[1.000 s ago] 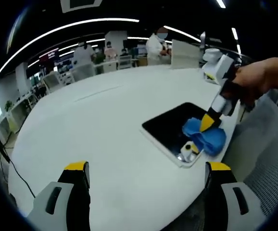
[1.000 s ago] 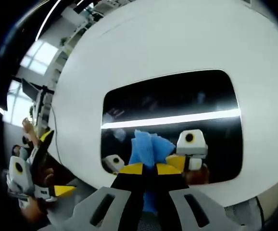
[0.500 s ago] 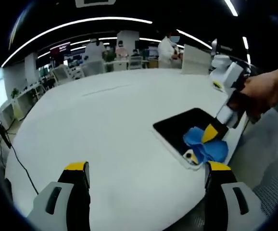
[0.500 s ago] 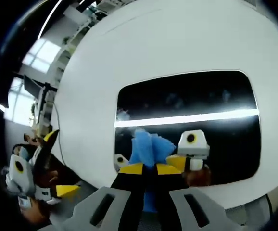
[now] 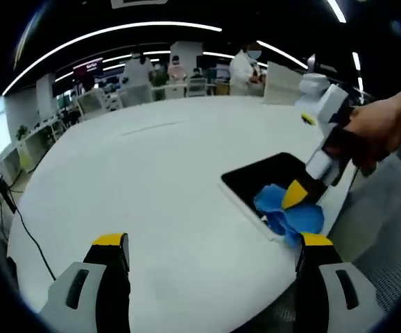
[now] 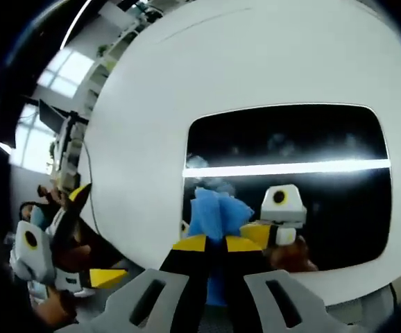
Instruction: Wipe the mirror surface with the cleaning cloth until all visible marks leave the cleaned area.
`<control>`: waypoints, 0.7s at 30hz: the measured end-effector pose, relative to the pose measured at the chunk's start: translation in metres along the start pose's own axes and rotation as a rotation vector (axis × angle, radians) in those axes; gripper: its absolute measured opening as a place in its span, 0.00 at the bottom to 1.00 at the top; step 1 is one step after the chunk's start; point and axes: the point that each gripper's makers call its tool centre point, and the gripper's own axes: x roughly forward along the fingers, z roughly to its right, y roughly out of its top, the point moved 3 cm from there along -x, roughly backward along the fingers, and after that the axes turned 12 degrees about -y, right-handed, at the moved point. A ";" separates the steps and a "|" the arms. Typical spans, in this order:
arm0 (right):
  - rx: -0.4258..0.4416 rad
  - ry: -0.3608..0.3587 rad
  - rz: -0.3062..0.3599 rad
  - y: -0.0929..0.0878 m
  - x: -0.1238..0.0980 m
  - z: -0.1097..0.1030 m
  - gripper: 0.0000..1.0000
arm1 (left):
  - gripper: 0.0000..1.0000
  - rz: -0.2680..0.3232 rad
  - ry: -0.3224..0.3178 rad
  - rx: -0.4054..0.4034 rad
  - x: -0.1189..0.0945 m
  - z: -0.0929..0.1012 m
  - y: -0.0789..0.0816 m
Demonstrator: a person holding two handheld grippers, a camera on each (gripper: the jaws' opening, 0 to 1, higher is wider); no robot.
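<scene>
In the left gripper view a hand (image 5: 384, 132) reaches in from the right, tilting the right gripper (image 5: 299, 195) down onto the mirror (image 5: 256, 182), which lies near the desk (image 5: 159, 187) edge. Its jaws are clenched on the blue cloth (image 6: 214, 211), pressed against the dark glass at the mirror's near edge. The left gripper (image 5: 211, 253) hovers above the desk, jaws spread wide, grasping nothing, well apart from the mirror.
</scene>
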 end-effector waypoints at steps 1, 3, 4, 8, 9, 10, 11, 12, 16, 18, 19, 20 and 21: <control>0.003 0.004 0.005 0.001 0.000 -0.002 0.02 | 1.00 0.006 -0.020 0.030 0.002 0.003 0.001; 0.009 0.005 0.012 0.000 -0.001 -0.004 0.02 | 1.00 -0.010 -0.013 0.031 0.003 0.004 0.000; 0.014 0.000 0.014 0.001 0.000 -0.003 0.02 | 1.00 -0.017 -0.003 0.029 0.003 0.003 0.000; 0.020 -0.003 0.032 0.000 0.000 -0.005 0.02 | 1.00 0.001 -0.013 0.022 0.002 0.004 0.002; 0.018 -0.008 0.037 0.000 0.000 -0.005 0.02 | 1.00 -0.001 -0.028 0.033 0.003 0.006 0.003; 0.012 -0.011 0.045 0.000 0.000 -0.005 0.02 | 1.00 -0.001 -0.036 0.046 0.004 0.008 0.004; 0.015 -0.012 0.046 0.000 0.000 -0.005 0.02 | 1.00 -0.002 -0.034 0.046 0.004 0.007 0.003; 0.018 -0.009 0.045 0.000 0.001 -0.005 0.02 | 1.00 -0.009 -0.028 0.044 0.004 0.006 0.002; -0.008 0.001 0.046 -0.001 0.002 -0.013 0.02 | 1.00 -0.013 -0.021 0.020 0.003 0.004 0.000; -0.014 0.001 0.048 -0.001 0.002 -0.014 0.02 | 1.00 -0.014 -0.018 0.027 0.003 0.004 0.000; -0.015 -0.002 0.051 -0.001 0.002 -0.013 0.02 | 1.00 -0.017 -0.017 0.023 0.003 0.004 -0.001; -0.013 -0.002 0.052 0.000 0.002 -0.013 0.02 | 1.00 -0.017 -0.018 0.017 0.003 0.004 -0.001; -0.010 -0.002 0.051 0.000 0.002 -0.013 0.02 | 1.00 -0.019 -0.018 0.014 0.003 0.004 -0.001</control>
